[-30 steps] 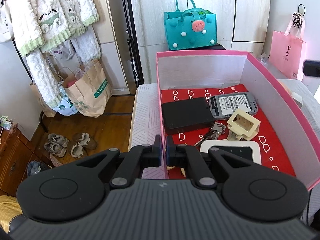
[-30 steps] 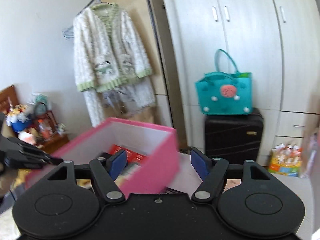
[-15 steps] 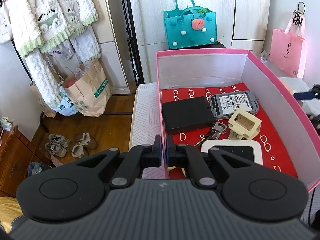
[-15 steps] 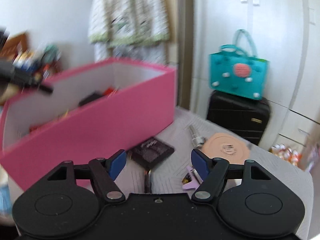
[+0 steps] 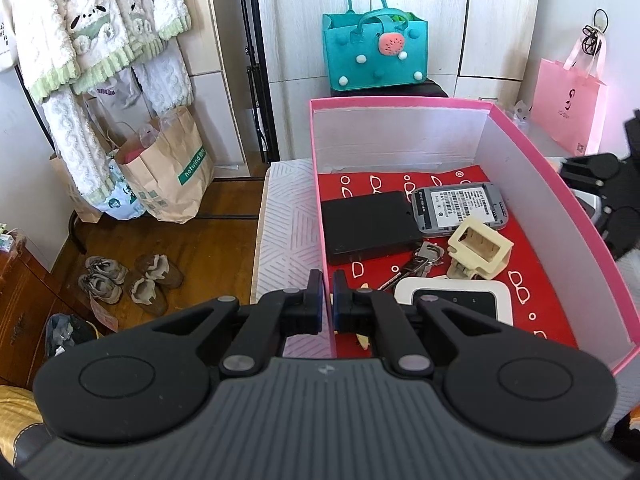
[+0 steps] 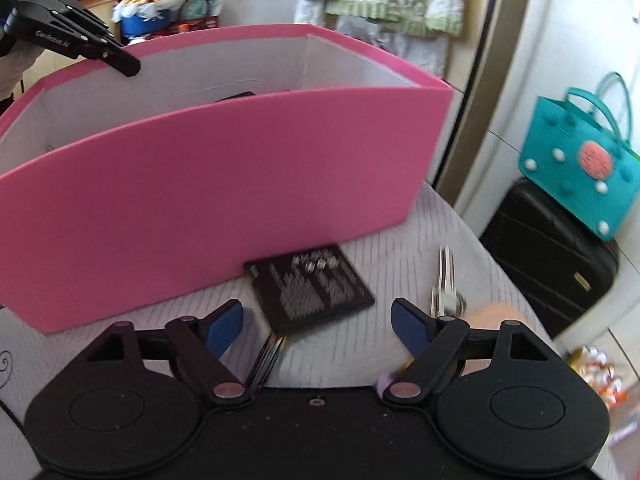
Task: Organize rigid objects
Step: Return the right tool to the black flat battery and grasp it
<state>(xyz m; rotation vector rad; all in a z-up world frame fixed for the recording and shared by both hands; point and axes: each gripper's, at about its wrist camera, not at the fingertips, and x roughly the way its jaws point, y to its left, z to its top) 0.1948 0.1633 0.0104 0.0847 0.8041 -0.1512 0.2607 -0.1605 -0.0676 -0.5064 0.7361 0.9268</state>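
Bedroom clutter frames everything: a wardrobe, a teal felt bag [image 5: 375, 54] at twelve o'clock, hanging fleece robes [image 5: 92, 28] at ten, paper bags and shoes on the wood floor.

My left hand-held gripper [image 5: 327, 304] is clamped on the near wall of the pink box [image 5: 560, 184], its pads pressed together on the thin cardboard edge. Beyond those pads, inside the box on a red patterned liner, lie a black flat case [image 5: 370, 220] at twelve o'clock, a grey battery pack [image 5: 460, 208] at one, a cream plastic housing [image 5: 480, 248] beside it, a bunch of keys [image 5: 416, 264] between them, and a white-framed device [image 5: 456, 300] nearest the pads.

My right hand-held gripper [image 6: 318, 326] has just been opening and stands with its jaws wide apart, nothing between the pads. Just ahead of it on the white ribbed bed cover [image 6: 400, 256] lies a dark studded wallet [image 6: 310, 286] at twelve o'clock, touching the box's outer wall. A metal key [image 6: 446, 280] lies at one o'clock, blurred. A peach round object [image 6: 490, 316] sits at two, partly hidden behind the right finger.
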